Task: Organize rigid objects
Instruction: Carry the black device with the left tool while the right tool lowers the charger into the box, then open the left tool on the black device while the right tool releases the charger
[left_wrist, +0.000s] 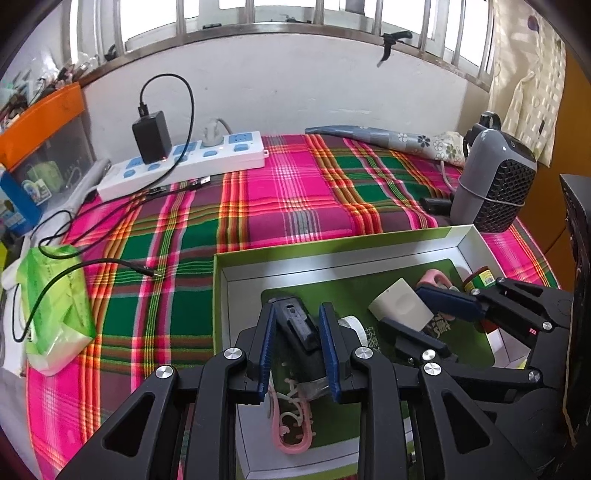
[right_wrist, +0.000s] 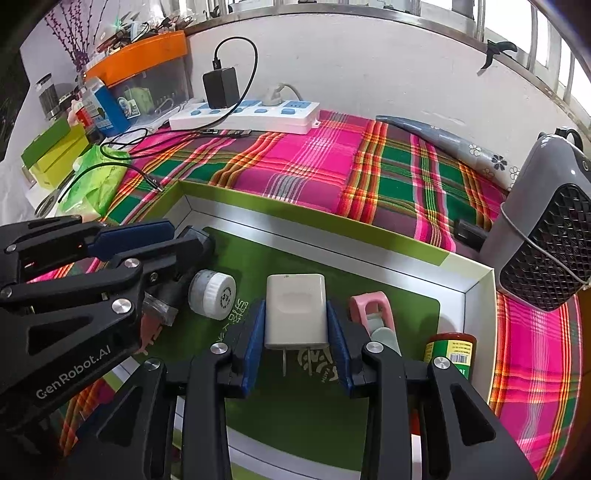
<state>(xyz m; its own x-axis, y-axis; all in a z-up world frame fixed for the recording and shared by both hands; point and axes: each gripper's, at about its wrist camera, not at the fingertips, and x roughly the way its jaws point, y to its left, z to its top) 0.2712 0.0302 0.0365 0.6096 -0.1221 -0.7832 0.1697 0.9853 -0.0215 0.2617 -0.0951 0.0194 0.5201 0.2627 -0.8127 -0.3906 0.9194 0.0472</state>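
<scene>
A green-rimmed cardboard box (left_wrist: 332, 245) (right_wrist: 369, 229) lies on the plaid cloth. In the left wrist view my left gripper (left_wrist: 297, 328) is shut on a black device (left_wrist: 295, 325) inside the box, above a pink hanger (left_wrist: 291, 424). My right gripper (right_wrist: 297, 317) is shut on a white plug adapter (right_wrist: 295, 310), also seen in the left wrist view (left_wrist: 400, 304). A white round cap (right_wrist: 212, 293), a pink clip (right_wrist: 371, 306) and a red-lidded jar (right_wrist: 452, 349) also lie in the box.
A white power strip (left_wrist: 184, 166) with a black charger (left_wrist: 151, 136) and cables lies at the back left. A green tissue pack (left_wrist: 55, 306) sits left. A grey heater (left_wrist: 495, 177) (right_wrist: 546, 236) stands right of the box. Storage bins crowd the far left.
</scene>
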